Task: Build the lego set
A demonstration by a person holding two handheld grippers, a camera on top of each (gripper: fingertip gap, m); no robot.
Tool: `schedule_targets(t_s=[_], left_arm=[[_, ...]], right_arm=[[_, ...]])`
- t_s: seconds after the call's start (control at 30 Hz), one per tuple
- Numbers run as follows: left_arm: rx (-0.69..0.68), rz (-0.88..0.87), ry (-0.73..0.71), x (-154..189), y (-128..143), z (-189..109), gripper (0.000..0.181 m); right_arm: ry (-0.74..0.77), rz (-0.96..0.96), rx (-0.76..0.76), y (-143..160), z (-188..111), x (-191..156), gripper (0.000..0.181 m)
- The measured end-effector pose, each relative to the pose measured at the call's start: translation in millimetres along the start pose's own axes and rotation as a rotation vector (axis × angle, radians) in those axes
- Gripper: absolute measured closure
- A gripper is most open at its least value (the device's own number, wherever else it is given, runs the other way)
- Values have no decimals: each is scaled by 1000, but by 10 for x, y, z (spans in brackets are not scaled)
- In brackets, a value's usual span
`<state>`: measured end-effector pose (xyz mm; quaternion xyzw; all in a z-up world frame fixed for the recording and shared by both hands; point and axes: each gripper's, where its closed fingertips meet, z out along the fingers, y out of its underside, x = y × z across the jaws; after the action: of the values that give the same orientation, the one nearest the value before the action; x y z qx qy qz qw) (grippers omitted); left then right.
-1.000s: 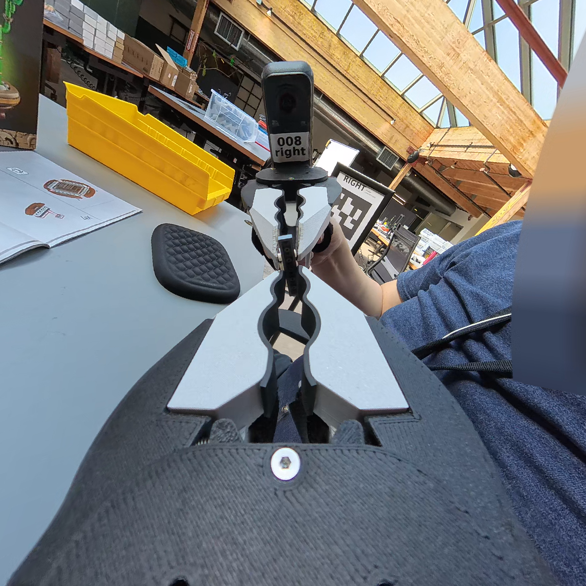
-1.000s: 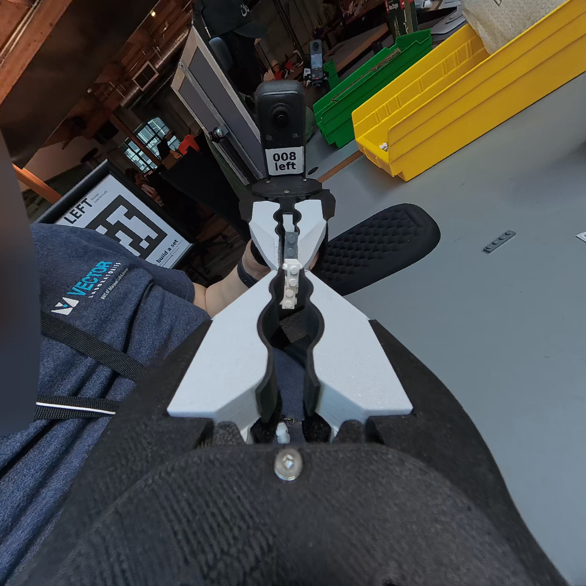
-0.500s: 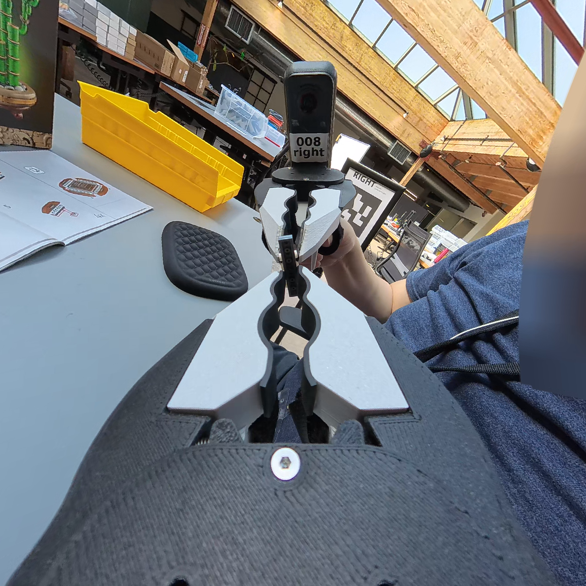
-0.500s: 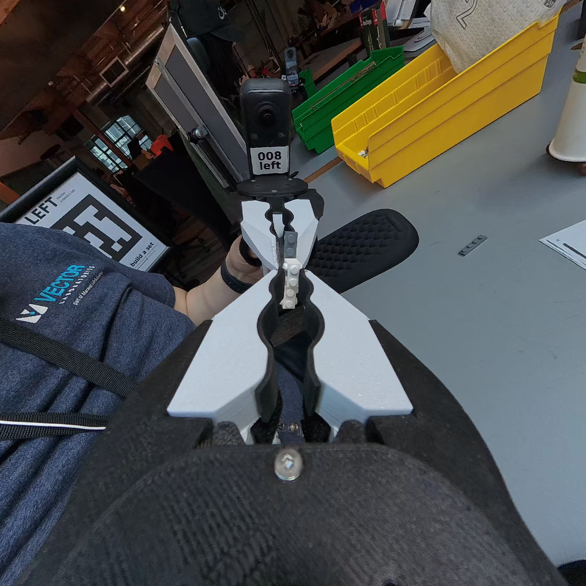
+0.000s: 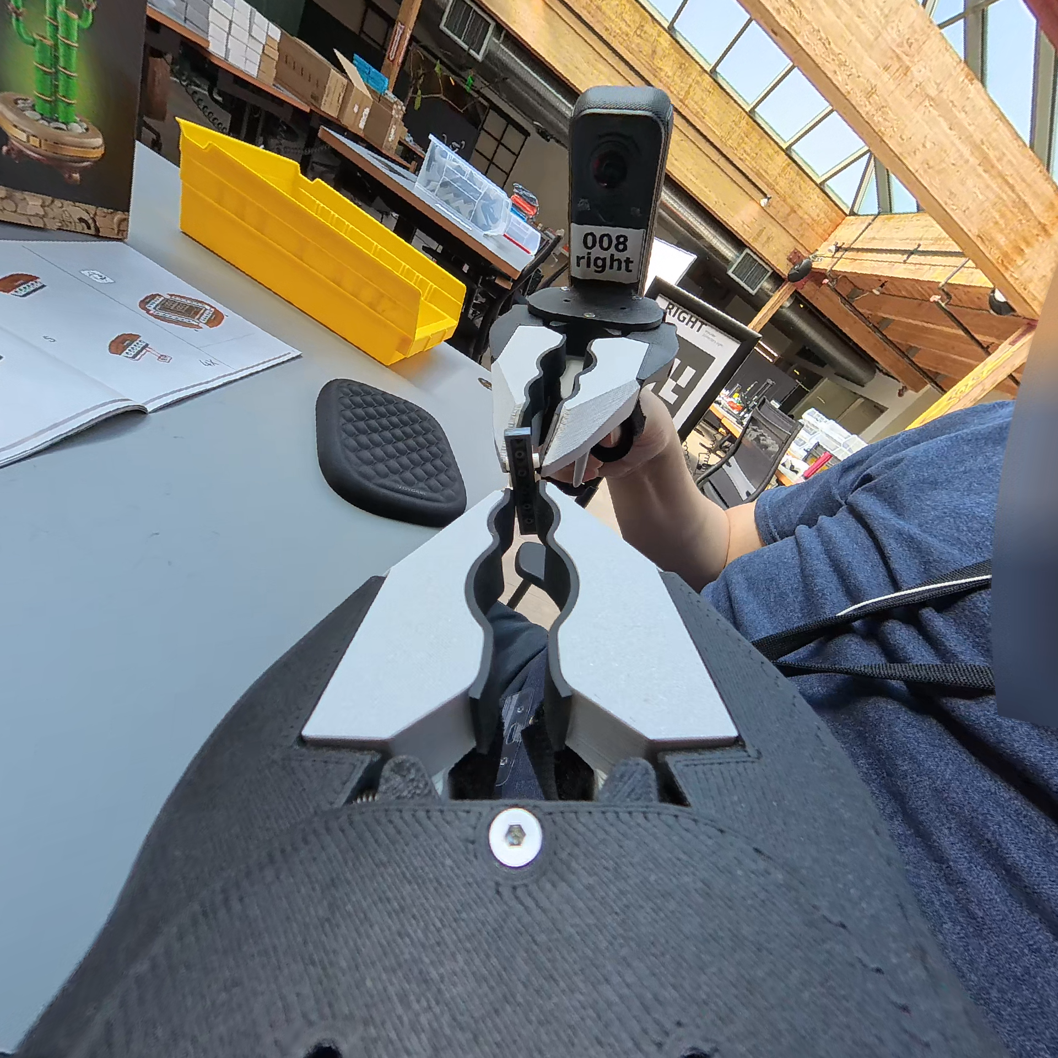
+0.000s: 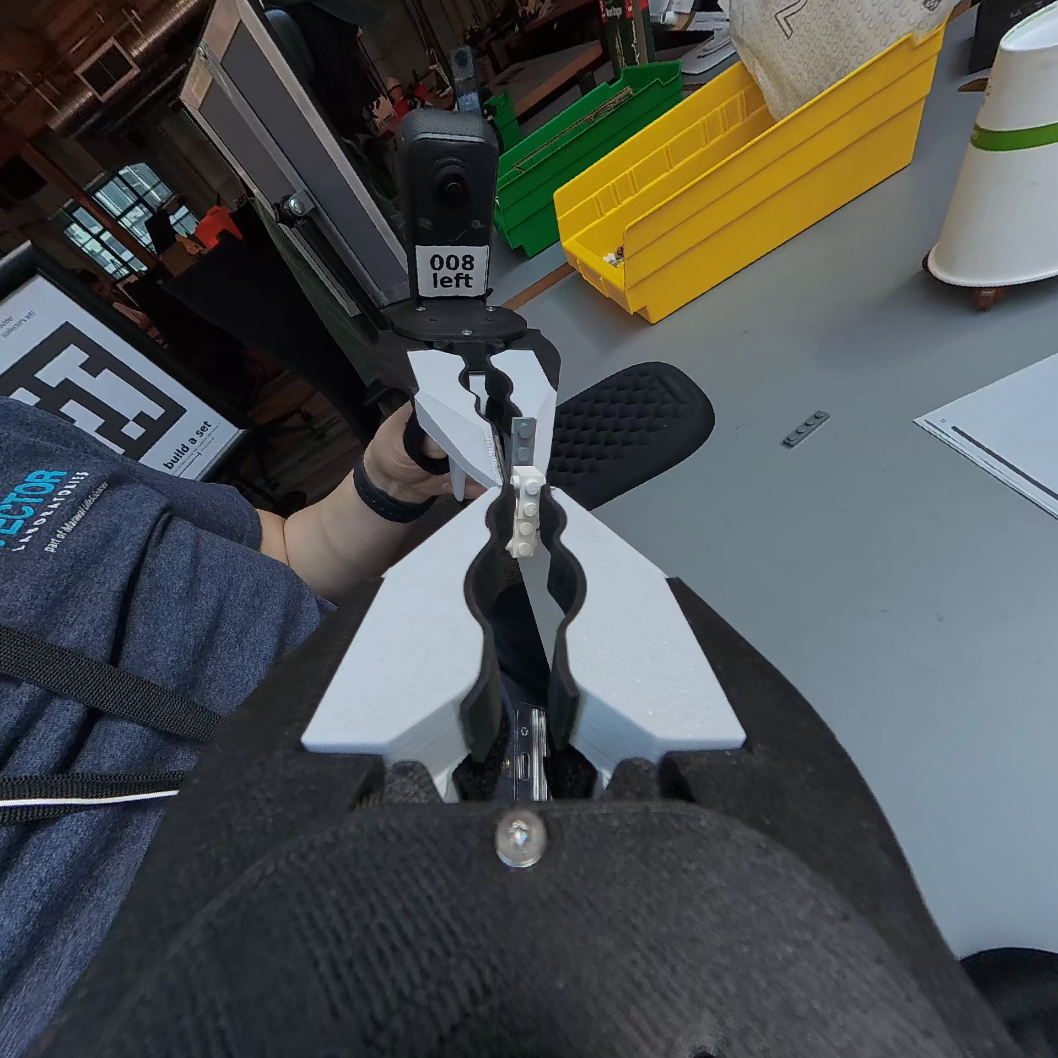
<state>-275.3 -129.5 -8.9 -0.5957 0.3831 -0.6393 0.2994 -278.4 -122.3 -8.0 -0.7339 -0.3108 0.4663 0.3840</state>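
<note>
In the right wrist view my right gripper [image 6: 525, 497] is shut on a white studded lego piece [image 6: 526, 515]. A grey lego plate [image 6: 524, 439] joins the white piece's far end and runs into the left gripper opposite. In the left wrist view my left gripper [image 5: 524, 506] is shut on that plate [image 5: 522, 475], which looks dark from its underside. The right gripper [image 5: 529, 458] meets it tip to tip. Both are held in the air near the person's chest, off the grey table [image 5: 143, 572].
The left wrist view shows a black pad [image 5: 395, 458], a yellow bin [image 5: 309, 229], an open instruction booklet [image 5: 114, 343] and the set box [image 5: 63, 103]. The right wrist view shows a loose grey plate [image 6: 806, 428], a yellow bin [image 6: 744, 189], a green bin [image 6: 572, 143] and a white tub [image 6: 1007, 172]. Left and right tips are no more than a few centimetres apart.
Both grippers stay shut on the joined pieces. They have twisted against each other, so each opposite gripper now looks tilted, and both views show more of the table.
</note>
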Motion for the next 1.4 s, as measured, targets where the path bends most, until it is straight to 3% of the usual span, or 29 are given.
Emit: schedule_targets(t_s=[0.2,0.8,1.4], left_arm=[[8,-9,-15,-45,2,1,176],[90,19,-20,-57,-132,56,175],[128,23,-20,-55,-168,66,176]], right_arm=[[26,-8,-5,-2,6,41,174],[-91,81,101,-108,-74,89,174],[-65,-1,119,-153,-74,85,173]])
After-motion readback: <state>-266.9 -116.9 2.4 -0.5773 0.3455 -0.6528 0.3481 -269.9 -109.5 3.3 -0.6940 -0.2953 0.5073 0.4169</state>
